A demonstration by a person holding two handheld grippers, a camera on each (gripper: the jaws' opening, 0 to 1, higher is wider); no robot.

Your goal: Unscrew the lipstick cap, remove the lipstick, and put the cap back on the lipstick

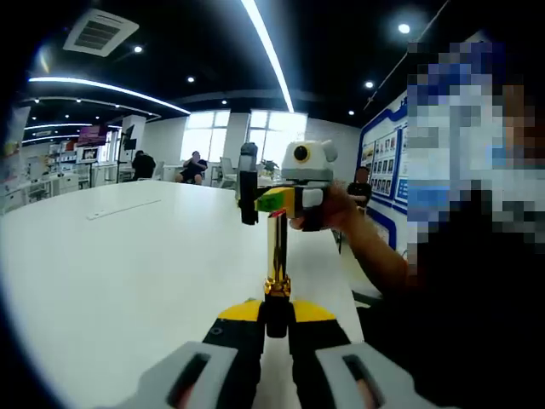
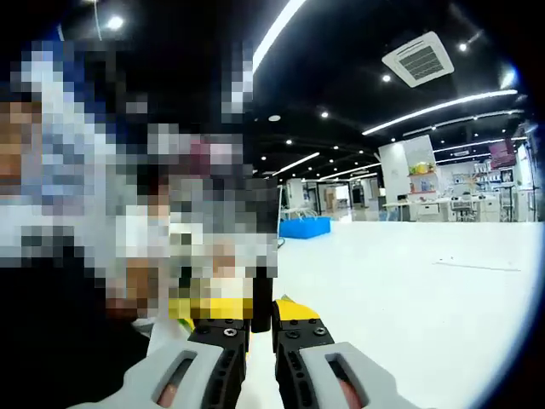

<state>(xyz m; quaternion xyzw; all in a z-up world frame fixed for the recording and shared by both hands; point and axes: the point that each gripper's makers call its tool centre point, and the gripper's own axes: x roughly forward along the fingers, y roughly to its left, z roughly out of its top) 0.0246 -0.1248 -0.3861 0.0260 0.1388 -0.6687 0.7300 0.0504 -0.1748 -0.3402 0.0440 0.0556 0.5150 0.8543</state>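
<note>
In the left gripper view, the left gripper [image 1: 276, 317] has its two jaws drawn nearly together on the dark base of the lipstick [image 1: 277, 256]. The lipstick is a slim gold tube, and its long axis runs straight up the picture, away from the camera, in line with the jaws. Its base sits between the yellow-tipped jaws at the bottom; a small ornamented gold collar shows just above them, and the smooth gold barrel rises from there. The whole thing is held up above the white tabletop [image 1: 128, 264], not resting on it.

The far end of the tube meets the right gripper [image 1: 277, 203], which comes in from the right, held by the person's hand [image 1: 336, 209]. Its yellow-green jaw tips lie crosswise to the tube, closed on the tube's upper end. Whether that end is the cap or the barrel itself cannot be told at this size.

In the right gripper view, the right gripper [image 2: 262, 319] has its jaws close together, with a narrow dark piece standing upright in the gap between the yellow tips; what that piece is cannot be made out. The white tabletop [image 2: 409, 290] spreads to the right.

Farther off in the left gripper view, seated people [image 1: 194, 167] are visible near bright windows [image 1: 255, 132].
</note>
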